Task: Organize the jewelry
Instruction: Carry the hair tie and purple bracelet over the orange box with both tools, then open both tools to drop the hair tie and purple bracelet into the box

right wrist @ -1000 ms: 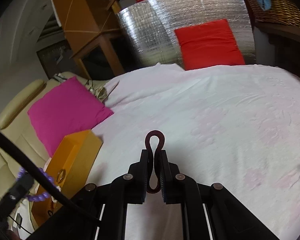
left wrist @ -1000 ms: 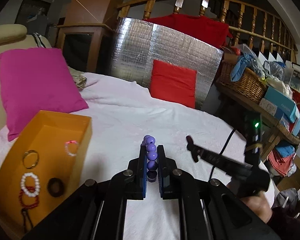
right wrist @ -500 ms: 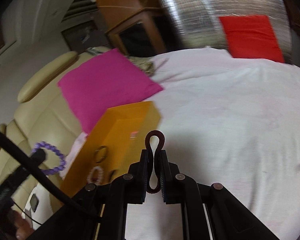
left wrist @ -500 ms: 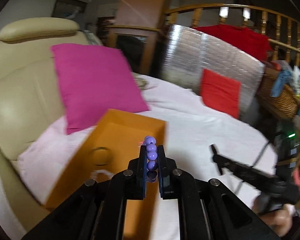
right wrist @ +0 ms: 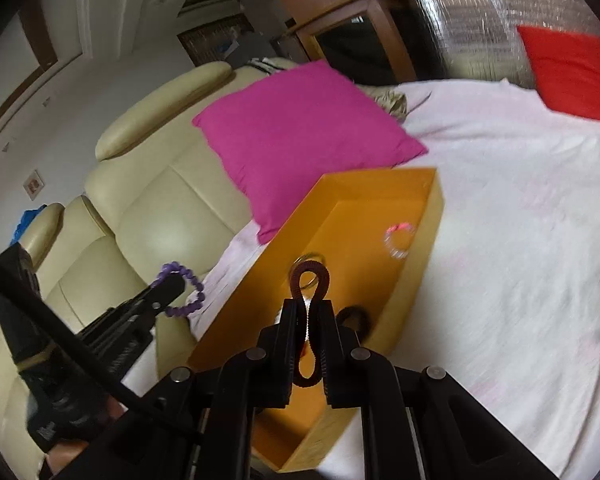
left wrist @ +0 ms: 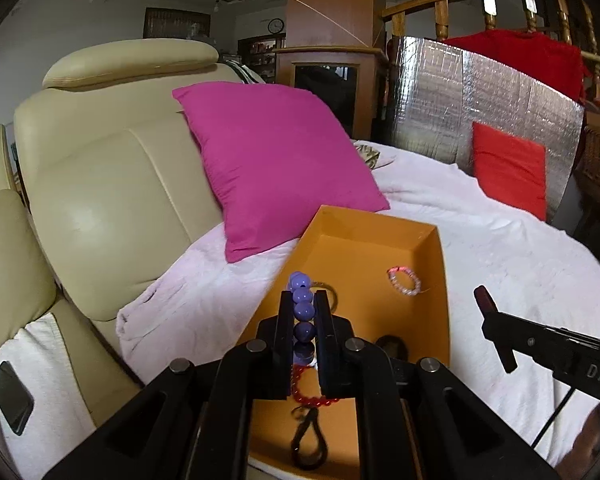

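Observation:
My left gripper (left wrist: 303,300) is shut on a purple bead bracelet (left wrist: 302,312) and hangs over the near left part of the orange box (left wrist: 440,288). In the right wrist view the same bracelet (right wrist: 182,292) dangles from the left gripper (right wrist: 168,288), just left of the box. My right gripper (right wrist: 309,304) is shut on a dark red coiled hair tie (right wrist: 310,280), above the orange box (right wrist: 420,248). Inside the box lie a pink bead bracelet (left wrist: 404,281), a metal ring (left wrist: 330,292), a red bead bracelet (left wrist: 312,398), a dark hair tie (left wrist: 392,346) and a black cord loop (left wrist: 308,440).
The box sits on a white blanket (left wrist: 520,260) at its left edge. A magenta cushion (left wrist: 280,160) leans on a cream leather chair (left wrist: 108,184) behind the box. A red cushion (left wrist: 508,172) rests against a silver foil panel (left wrist: 460,92). A phone (left wrist: 11,396) lies at far left.
Both grippers have swung left across the blanket and now hang over the orange box, each holding its piece. The box has shifted from the left edge of both views to the centre.

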`<state>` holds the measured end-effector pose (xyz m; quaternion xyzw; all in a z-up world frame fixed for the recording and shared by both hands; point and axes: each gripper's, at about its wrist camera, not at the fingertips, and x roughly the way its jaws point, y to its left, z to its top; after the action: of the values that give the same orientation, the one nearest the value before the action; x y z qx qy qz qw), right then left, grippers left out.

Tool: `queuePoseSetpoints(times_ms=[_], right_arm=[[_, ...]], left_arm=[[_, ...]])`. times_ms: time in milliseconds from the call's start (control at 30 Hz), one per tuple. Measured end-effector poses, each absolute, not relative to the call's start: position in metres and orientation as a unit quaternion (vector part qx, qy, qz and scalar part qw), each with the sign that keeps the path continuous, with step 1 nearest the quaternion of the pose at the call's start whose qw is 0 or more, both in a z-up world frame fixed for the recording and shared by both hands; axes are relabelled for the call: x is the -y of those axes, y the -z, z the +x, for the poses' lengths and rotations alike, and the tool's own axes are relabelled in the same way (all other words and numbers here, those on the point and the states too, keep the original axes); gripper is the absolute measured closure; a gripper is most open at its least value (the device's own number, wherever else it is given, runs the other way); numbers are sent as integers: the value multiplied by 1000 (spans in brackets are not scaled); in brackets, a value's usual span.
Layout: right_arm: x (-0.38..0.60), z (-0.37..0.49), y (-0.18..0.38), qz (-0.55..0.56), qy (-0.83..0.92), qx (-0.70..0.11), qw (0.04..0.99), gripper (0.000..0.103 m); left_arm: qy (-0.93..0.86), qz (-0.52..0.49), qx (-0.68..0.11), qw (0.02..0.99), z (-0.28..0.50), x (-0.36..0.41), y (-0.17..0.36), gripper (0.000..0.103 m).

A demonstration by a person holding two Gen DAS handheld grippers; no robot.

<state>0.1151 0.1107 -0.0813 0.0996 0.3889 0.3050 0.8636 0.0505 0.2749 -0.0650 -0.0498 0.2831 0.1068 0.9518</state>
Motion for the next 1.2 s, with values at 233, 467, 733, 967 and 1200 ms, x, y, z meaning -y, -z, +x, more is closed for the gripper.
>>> queuePoseSetpoints(times_ms=[233,467,733,967,1200], right_arm=[[-124,98,93,131,-289,-403,858,91],[-129,86,109,144,-285,-400,859,91],[-129,88,123,147,-286,-398,859,89],[-131,89,125,150,-294,-398,856,88],[-131,93,129,157,-290,-409,851,84]], left_arm=[[-115,-35,-294,948,48,-277,72,94],[-119,-26,-309,943,46,-279,81,94],[-122,-16,-325,938,50,-279,93,94],[-126,-11,-341,931,55,-278,104,94],[-132,-7,-356,925,59,-279,115,94]])
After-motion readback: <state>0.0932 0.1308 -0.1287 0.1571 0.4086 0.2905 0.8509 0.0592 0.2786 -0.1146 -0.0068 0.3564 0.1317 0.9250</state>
